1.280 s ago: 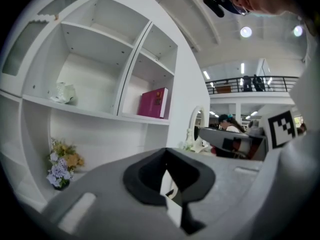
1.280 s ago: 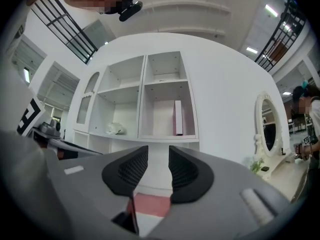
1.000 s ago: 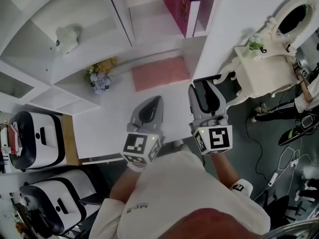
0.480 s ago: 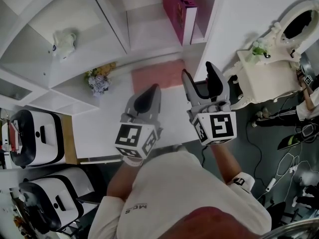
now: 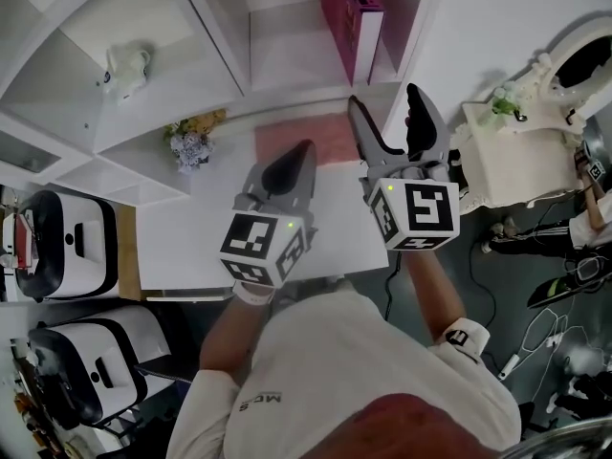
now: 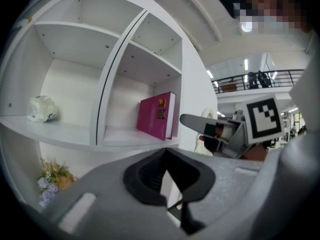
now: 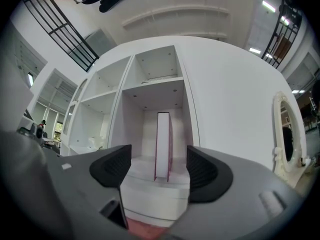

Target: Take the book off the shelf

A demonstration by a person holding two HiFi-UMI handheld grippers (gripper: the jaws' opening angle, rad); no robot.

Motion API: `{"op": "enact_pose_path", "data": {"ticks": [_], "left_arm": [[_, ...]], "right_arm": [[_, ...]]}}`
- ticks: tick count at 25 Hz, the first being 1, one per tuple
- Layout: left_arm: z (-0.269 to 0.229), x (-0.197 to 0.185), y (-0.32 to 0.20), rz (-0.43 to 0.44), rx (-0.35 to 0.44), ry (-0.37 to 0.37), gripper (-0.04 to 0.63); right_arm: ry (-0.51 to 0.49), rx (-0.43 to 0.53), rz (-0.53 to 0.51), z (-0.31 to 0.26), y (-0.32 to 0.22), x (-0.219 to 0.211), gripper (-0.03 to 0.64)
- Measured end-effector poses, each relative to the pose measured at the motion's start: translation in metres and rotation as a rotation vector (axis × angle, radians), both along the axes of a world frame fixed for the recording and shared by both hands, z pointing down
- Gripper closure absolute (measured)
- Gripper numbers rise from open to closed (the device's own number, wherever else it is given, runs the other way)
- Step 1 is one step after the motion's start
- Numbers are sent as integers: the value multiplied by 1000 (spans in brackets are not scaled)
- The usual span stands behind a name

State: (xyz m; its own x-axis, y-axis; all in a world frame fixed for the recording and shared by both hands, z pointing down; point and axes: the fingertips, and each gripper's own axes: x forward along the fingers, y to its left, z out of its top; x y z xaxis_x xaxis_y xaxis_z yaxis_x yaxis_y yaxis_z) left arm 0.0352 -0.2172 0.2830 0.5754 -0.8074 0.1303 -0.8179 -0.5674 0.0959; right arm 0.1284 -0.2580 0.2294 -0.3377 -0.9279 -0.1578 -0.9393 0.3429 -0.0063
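A magenta book (image 5: 352, 22) stands upright in the right compartment of the white shelf (image 5: 287, 46). It is also plain in the left gripper view (image 6: 157, 115). My right gripper (image 5: 387, 113) is raised below that compartment, its jaws opening wide with nothing between them. In the right gripper view the book (image 7: 162, 146) stands straight ahead, framed by the two pads (image 7: 112, 169) but still apart from them. My left gripper (image 5: 295, 161) hovers over the white table, shut and empty, with its pads (image 6: 150, 176) together.
A pink mat (image 5: 304, 140) lies on the white table (image 5: 210, 247). A bunch of flowers (image 5: 191, 140) sits to its left, and a small white object (image 5: 124, 65) on the left shelf. An ornate white vanity with mirror (image 5: 521, 132) stands at the right.
Both grippers have moved up toward the shelf. The right jaws have spread from nearly shut to wide apart. The left gripper stayed shut.
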Motion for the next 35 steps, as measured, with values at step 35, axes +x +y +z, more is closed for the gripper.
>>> {"op": "enact_pose_path", "data": {"ticks": [35], "left_arm": [[-7, -24, -38, -33, -8, 18, 594]], "right_arm": [[46, -79, -5, -2, -91, -31, 323]]}}
